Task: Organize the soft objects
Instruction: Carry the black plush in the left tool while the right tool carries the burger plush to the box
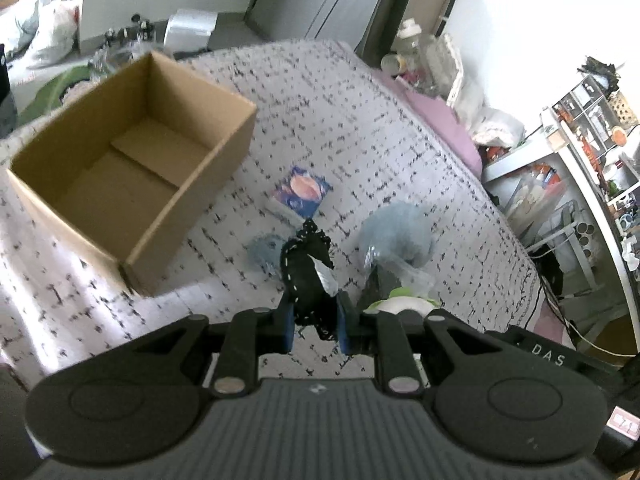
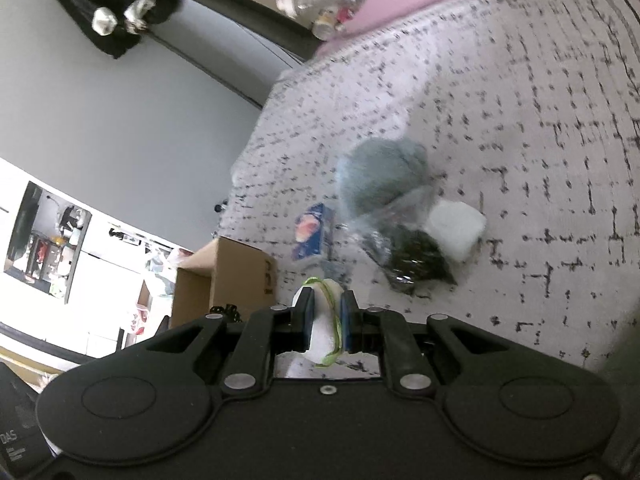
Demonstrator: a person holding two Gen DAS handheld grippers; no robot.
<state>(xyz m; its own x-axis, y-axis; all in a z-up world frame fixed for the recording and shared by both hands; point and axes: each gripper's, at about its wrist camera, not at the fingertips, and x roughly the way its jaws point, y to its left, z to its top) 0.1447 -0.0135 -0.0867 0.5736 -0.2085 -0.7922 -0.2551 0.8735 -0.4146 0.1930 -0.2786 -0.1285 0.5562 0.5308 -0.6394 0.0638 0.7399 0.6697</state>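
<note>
Lettering reading "DAS" (image 1: 549,355) shows in the left wrist view on a black part at the lower right, beside the left hand-held gripper (image 1: 316,322). That gripper's blue-padded fingers (image 1: 285,326) are clamped on a black soft toy with white stitching (image 1: 306,276), which stands up between them, lifted off the bed (image 1: 360,120). The tool points steeply down over the patterned bedspread. An open cardboard box (image 1: 128,172) sits on the bed to the left, with nothing visible inside. Beyond the toy lie a small blue packet with an orange picture (image 1: 304,194), whose print is too blurred to read, a blue-grey fluffy thing (image 1: 262,250) just behind the toy, and a larger grey-blue plush (image 1: 396,232). A clear plastic bag (image 1: 412,276) lies beside the plush, near the white and green object (image 1: 404,302) at the right.

From the right wrist view, "DAS" (image 2: 7,438) appears again on the black part at the lower left edge. The right hand-held gripper (image 2: 326,326) is closed tight on a white soft object with a green string (image 2: 326,336), held above the bed (image 2: 540,120) and angled downward. Ahead on the bedspread lie the grey-blue plush (image 2: 380,178), a white block (image 2: 456,228), a bag of dark contents (image 2: 416,260) and the blue packet (image 2: 310,232). The cardboard box (image 2: 236,276) stands at the left; dark marks on its side cannot be read.
</note>
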